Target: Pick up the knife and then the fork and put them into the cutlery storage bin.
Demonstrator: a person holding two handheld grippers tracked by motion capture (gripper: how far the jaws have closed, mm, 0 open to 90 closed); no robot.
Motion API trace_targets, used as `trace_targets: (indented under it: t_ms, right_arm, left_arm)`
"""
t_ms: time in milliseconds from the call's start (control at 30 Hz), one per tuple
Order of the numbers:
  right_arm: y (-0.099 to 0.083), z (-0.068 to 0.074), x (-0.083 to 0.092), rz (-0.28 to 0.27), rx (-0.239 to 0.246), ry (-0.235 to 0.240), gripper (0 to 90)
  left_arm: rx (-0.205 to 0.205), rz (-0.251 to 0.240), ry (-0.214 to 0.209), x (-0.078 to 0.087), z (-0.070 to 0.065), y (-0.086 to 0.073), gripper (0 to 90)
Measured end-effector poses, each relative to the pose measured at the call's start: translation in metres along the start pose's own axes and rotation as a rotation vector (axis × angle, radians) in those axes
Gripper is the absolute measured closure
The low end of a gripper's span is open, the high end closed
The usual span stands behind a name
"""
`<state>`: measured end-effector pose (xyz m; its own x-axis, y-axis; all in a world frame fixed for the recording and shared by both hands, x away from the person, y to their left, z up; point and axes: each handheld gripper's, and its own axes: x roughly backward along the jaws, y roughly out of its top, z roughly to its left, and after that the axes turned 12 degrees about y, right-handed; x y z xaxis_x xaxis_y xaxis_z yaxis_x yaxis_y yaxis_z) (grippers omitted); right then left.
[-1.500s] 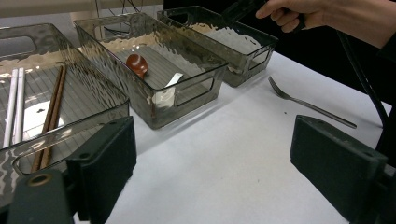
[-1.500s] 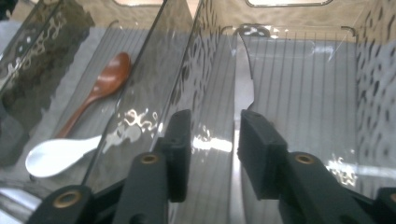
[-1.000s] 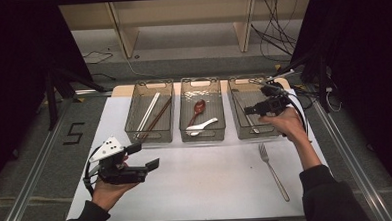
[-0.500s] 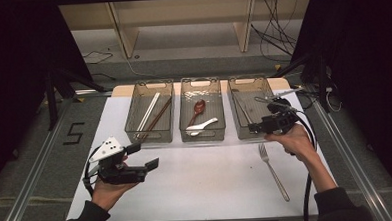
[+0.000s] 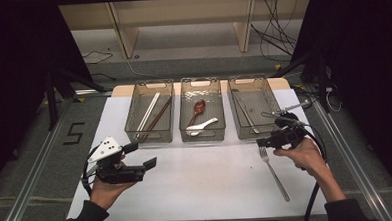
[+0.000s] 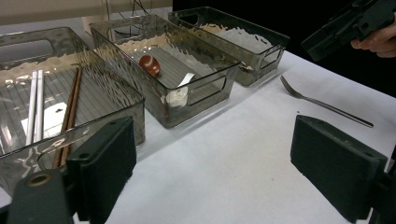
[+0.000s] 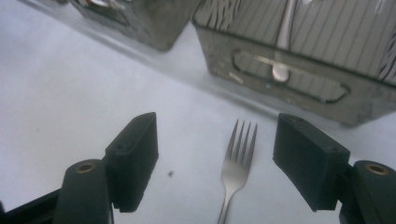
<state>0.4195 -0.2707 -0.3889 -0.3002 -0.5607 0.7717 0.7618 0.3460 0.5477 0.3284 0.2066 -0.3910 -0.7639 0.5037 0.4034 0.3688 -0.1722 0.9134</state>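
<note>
- While we are bringing the right gripper (image 5: pixel 261 142) over the fork (image 5: pixel 273 168), lying at five o'clock on the mat, its jaws, which have just been opening, are standing wide around the tines, ready to grasp.
- We are holding the left gripper (image 5: pixel 145 155) wide and empty, waiting.
- We are struggling to identify the utensil in the right bin (image 5: pixel 252 115).

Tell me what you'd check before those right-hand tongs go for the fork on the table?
1. Right tongs open: ok, jaws stand wide, just been opening, nothing pressed between them.
2. Fork lined up: ok, its tines lie between the jaws.
3. Fork free: ok, it lies alone on the white table.
4. Right bin has room: ok, one utensil lies inside.
5. Left tongs out of the way: ok, open, far off.
6. Height above the fork: cannot tell.
</note>
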Motion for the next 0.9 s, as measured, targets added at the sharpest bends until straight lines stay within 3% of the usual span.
trace_targets:
  t_ms: [300,533,900]
  right_arm:
    - [-0.019,-0.003,-0.008,0.089,-0.02,-0.014,33.8]
    - [-0.036,-0.005,-0.02,0.193,-0.016,-0.038,39.6]
    - [-0.049,-0.005,-0.027,0.273,-0.003,-0.041,51.0]
  left_arm:
    - [-0.009,-0.001,0.002,0.001,-0.001,0.0,13.8]
    - [-0.008,0.0,-0.001,0.001,0.0,0.0,13.7]
    - [-0.006,-0.008,0.002,0.002,0.0,0.0,13.7]
